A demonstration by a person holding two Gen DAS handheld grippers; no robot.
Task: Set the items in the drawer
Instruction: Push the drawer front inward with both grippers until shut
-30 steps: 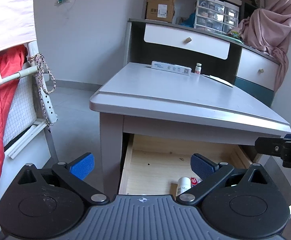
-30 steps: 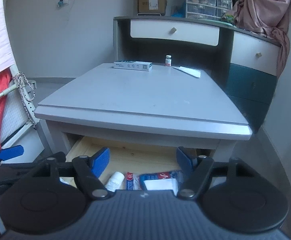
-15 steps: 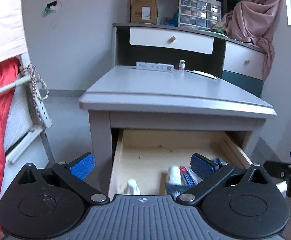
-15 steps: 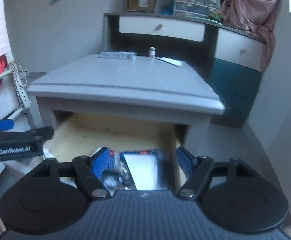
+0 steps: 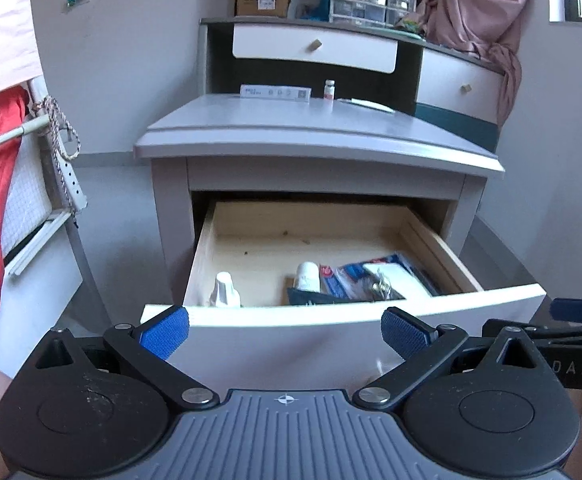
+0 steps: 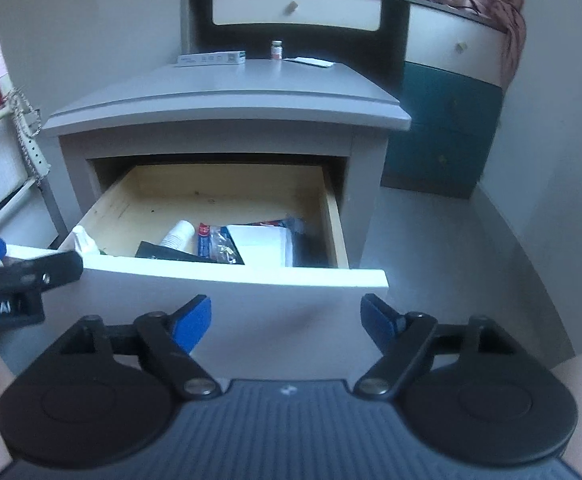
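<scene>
The drawer (image 5: 371, 312) of the grey nightstand (image 5: 315, 132) stands pulled out. Inside the drawer, near its front panel, lie a small white dropper bottle (image 5: 223, 290) at the left, a white tube (image 5: 307, 276) in the middle, and blue packets (image 5: 355, 276) with a white box (image 5: 391, 276) to the right. On the nightstand's surface, at the back edge, sit a long flat box (image 5: 275, 92) and a small vial (image 5: 329, 89). The left claw (image 5: 285, 330) and the right claw (image 6: 287, 320) are both spread wide with nothing between the pads, each just in front of the drawer's panel.
</scene>
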